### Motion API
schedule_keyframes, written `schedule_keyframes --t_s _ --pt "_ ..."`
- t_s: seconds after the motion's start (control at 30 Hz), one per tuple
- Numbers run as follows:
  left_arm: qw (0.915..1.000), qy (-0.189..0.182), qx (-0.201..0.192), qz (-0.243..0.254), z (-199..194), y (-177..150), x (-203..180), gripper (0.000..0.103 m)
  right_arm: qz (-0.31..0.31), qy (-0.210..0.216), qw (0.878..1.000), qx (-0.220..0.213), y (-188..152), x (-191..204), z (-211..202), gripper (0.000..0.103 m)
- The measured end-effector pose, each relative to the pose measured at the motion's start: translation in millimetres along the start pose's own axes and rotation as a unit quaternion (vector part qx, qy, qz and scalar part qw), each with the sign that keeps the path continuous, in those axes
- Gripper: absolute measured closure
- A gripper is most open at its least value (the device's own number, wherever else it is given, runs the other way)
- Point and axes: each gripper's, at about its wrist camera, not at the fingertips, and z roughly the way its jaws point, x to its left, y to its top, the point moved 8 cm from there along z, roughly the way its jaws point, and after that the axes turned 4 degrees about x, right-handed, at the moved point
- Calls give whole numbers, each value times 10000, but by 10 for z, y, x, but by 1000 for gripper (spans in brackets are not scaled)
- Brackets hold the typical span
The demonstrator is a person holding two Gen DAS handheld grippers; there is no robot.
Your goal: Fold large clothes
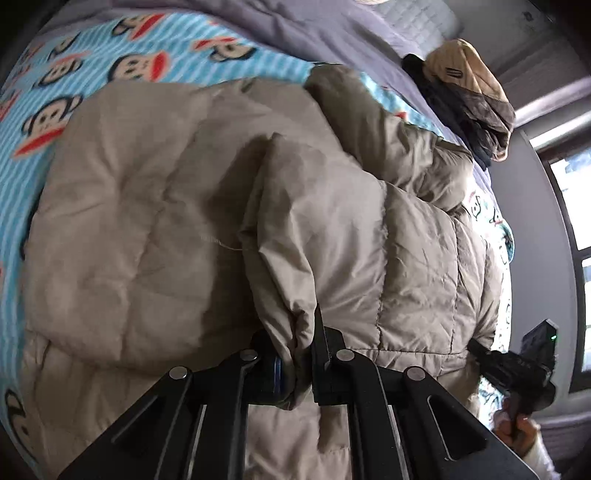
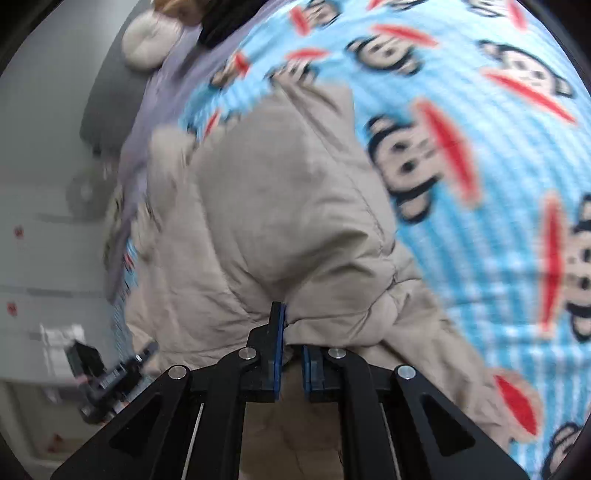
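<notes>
**Both tongs clamped on the beige puffer jacket**

On my far left, the blue striped blanket point(image 1: 92, 55) with its monkey faces covers the bed, and the beige puffer jacket point(image 1: 166, 206) lies spread across it, quilted panels up. My left tongs point(image 1: 295, 354) are pinched together on a gathered fold of the jacket's edge; the cloth bunches between the two black fingers point(image 1: 325, 354) and hangs over them. Beyond the fold, a sleeve of the jacket runs up toward a pile of clothes point(image 1: 465, 96), tan on top and dark beneath, which sits on the grey sheet point(image 1: 332, 33) near the bed's far side. At the right edge of this view my other hand point(image 1: 517, 435) grips the handle of the second tool, close to the jacket's hem, with a window point(image 1: 576, 221) behind it.

From the right wrist, the picture is blurred. My right tongs point(image 2: 293, 354) are closed on another bunch of the jacket's edge, the fabric squeezed against the blue pads point(image 2: 280, 332). The jacket mounds up ahead of them, and the blanket fills the right side.
</notes>
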Motion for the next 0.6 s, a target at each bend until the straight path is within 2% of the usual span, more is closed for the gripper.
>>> schedule_keyframes --t_s 0.07,0.1,0.2,0.27,0.33,0.4,0.47,0.53,0.6 --pt "9997 226 -88 58 -108 -3 28 86 156 40 9999 -7 -9 -2 51 94" --pt "9984 506 -195 139 -210 6 54 85 219 93 9997 -7 5 0 62 94" --pt "9936 985 -505 238 -530 48 155 85 98 52 9999 26 0 21 17 94" --pt "9932 928 -669 219 -685 105 155 85 38 13 10000 40 -9 5 -39 94" --pt "9942 699 -760 300 -769 182 27 85 31 23 10000 41 -43 -15 -64 94" --pt "9934 697 -741 524 -662 262 -167 85 20 2 10000 27 -71 -52 -81 94" --pt "9901 996 -686 712 -444 325 -288 85 4 -78 10000 34 -103 -71 -124 93" --pt "9866 1375 -529 697 -160 355 -250 85 -18 -187 9997 155 -154 -81 -186 92" --pt "9884 1390 -384 483 62 332 -120 85 -216 -278 9988 352 -210 7 -191 81"
